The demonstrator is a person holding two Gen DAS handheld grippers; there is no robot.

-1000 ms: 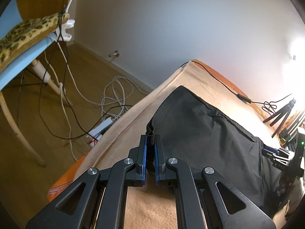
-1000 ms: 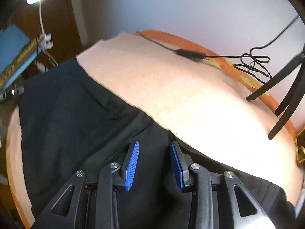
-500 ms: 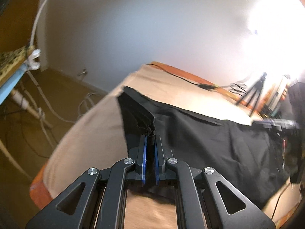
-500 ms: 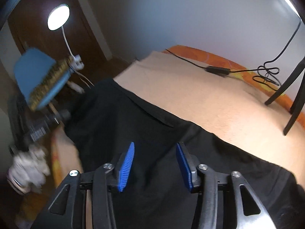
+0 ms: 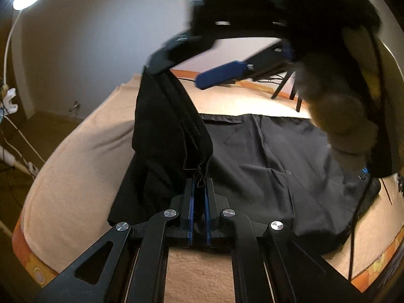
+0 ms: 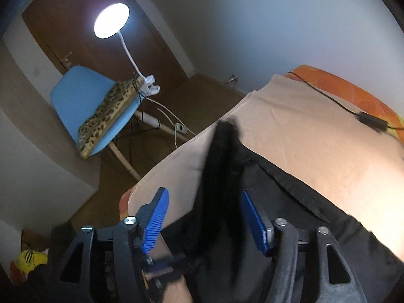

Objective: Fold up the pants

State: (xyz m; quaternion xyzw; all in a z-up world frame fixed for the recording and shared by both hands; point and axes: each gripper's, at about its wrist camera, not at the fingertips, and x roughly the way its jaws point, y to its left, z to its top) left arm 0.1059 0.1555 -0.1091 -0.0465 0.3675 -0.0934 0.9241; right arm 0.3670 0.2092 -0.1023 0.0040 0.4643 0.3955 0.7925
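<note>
Black pants (image 5: 265, 156) lie spread on a beige blanket (image 5: 83, 166). My left gripper (image 5: 198, 189) is shut on a bunched edge of the pants and holds it lifted, so the cloth stands up in a taut ridge (image 5: 166, 116). My right gripper (image 5: 202, 75) hovers above the far end of that ridge, jaws wide open, one blue pad (image 5: 222, 73) showing. In the right wrist view the lifted black ridge (image 6: 222, 171) runs between the open blue pads (image 6: 156, 217) of my right gripper (image 6: 205, 218), not pinched.
A blue chair (image 6: 83, 101) with a leopard cushion and a clip-on lamp (image 6: 111, 20) stands left of the bed. Cables lie on the wooden floor (image 6: 202, 93). A black cable (image 6: 371, 121) and tripod legs (image 5: 285, 85) are at the bed's far side.
My left gripper has pulled the pants edge up and over toward the right. My right gripper has risen, swung left over the lifted ridge and opened wider.
</note>
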